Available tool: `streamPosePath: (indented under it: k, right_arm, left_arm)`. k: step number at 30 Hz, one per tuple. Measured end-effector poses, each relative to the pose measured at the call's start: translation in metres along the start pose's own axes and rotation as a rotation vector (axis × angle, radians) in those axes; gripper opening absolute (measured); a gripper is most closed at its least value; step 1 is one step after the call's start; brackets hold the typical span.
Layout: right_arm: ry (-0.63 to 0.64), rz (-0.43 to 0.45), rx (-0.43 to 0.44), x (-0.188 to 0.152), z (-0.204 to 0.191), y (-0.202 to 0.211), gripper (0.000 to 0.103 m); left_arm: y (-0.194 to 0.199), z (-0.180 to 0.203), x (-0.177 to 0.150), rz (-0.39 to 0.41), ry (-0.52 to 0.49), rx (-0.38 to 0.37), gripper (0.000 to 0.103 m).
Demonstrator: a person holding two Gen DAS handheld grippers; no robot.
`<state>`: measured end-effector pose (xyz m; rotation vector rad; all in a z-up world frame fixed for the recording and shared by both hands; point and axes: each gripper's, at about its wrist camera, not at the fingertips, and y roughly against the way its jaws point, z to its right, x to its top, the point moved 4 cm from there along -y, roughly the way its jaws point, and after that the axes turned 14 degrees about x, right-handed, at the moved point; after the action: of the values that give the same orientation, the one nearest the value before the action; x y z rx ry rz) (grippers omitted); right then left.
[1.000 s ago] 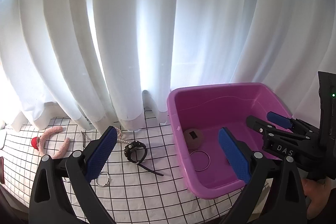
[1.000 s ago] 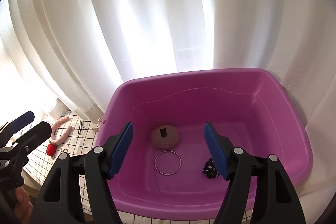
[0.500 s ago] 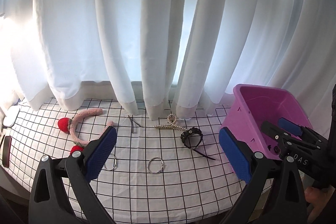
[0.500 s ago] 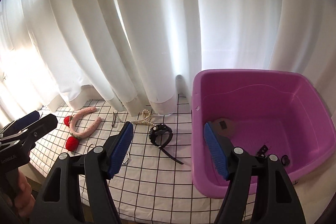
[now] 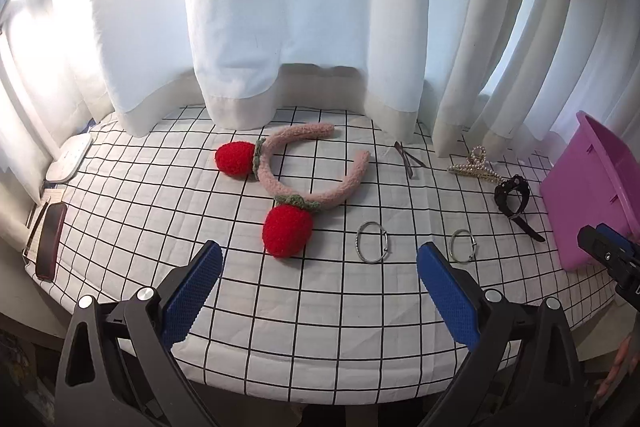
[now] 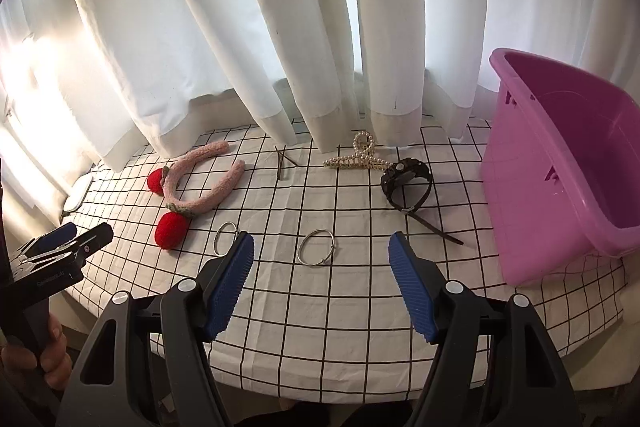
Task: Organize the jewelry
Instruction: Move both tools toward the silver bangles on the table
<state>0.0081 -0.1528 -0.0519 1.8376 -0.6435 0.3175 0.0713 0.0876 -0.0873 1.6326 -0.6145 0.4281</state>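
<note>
Right wrist view: right gripper [image 6: 322, 263] open and empty above the checked surface [image 6: 360, 327], one silver bangle [image 6: 317, 247] lying between its fingers. Left gripper [image 5: 318, 279] likewise open, holding nothing. Strawberry headband [image 5: 312, 179], pearl hair claw [image 6: 358, 157], black watch [image 6: 408, 183] and second bangle [image 5: 374, 242] lie loose; pink tub [image 6: 560, 179] stands at right.
</note>
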Motion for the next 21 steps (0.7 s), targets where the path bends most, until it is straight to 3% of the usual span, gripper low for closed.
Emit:
streamPosePath:
  k: [8,21]
  right_arm:
    - [-0.03,-0.083,-0.004,-0.033,0.009,-0.049,0.067]
    - [-0.026,-0.133,0.021,-0.052,0.046,-0.128,0.067]
  left_arm:
    - [-0.046,0.023,-0.028,-0.079,-0.059,-0.018,0.096]
    - [-0.118,0.08,-0.039,-0.088,-0.081,-0.028,0.096]
